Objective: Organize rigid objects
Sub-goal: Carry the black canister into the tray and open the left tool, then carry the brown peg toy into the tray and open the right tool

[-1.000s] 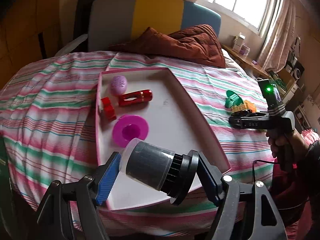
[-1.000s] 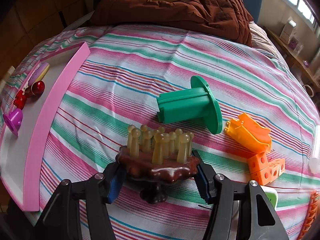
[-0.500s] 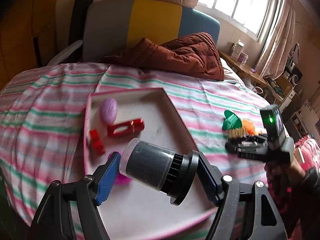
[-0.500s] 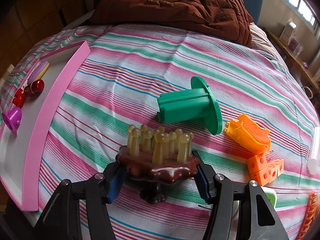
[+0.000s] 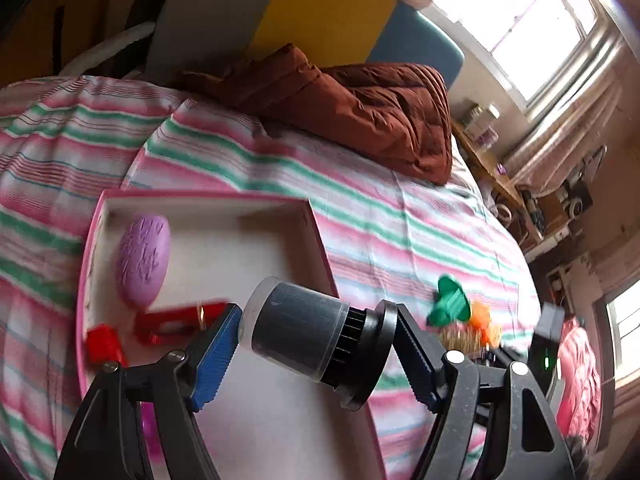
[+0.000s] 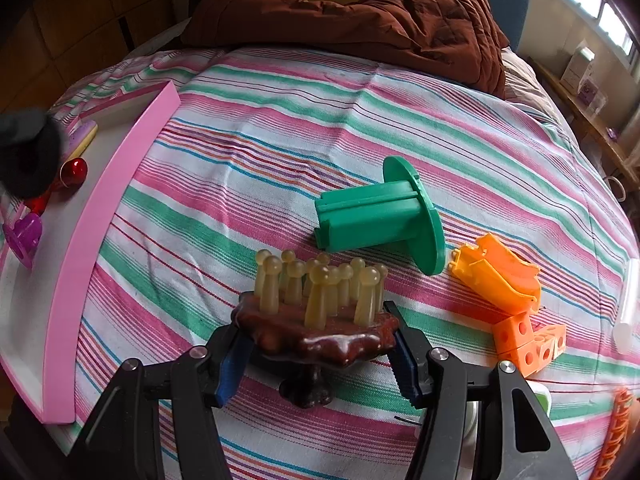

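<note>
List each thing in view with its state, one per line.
left gripper: shut on grey canister, over pink tray
right gripper: shut on brown massager, pegs up
green spool: lying on its side
orange blocks: loose on bedspread
purple oval: inside tray

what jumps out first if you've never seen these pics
The left gripper clamps a dark cylinder with a black flanged cap over the pink-rimmed tray. The right gripper pinches a brown massager with pale knobbed pegs on the striped bedspread, beside a green flanged spool.
</note>
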`<act>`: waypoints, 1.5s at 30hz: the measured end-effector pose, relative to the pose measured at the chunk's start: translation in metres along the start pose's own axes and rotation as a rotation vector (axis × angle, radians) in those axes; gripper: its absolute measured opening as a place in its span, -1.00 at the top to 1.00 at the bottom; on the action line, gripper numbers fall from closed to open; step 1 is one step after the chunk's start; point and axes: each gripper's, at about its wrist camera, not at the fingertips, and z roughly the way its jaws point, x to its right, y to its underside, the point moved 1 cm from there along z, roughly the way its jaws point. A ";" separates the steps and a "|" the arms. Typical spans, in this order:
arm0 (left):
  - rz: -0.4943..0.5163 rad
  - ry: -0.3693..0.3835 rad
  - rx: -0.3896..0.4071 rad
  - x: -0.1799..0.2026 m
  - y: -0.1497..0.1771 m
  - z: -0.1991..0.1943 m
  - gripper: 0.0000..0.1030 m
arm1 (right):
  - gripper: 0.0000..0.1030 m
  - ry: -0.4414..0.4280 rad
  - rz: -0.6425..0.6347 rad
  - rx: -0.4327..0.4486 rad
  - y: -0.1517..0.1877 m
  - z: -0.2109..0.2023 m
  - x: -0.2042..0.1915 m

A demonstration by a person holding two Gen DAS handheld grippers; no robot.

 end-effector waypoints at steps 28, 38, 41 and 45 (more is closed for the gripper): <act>0.228 -0.138 -0.013 0.008 -0.003 0.025 -0.58 | -0.20 0.005 -0.004 0.000 -0.001 0.000 -0.001; 0.337 -0.220 0.129 0.042 0.044 -0.035 -0.58 | -0.20 0.014 -0.013 0.003 0.000 -0.001 -0.002; 0.344 -0.224 0.142 0.049 0.059 -0.045 -0.58 | -0.19 0.015 -0.015 0.003 0.000 -0.001 -0.002; 0.346 -0.241 0.161 0.055 0.075 -0.053 -0.58 | -0.19 0.019 -0.015 0.004 -0.001 -0.001 -0.001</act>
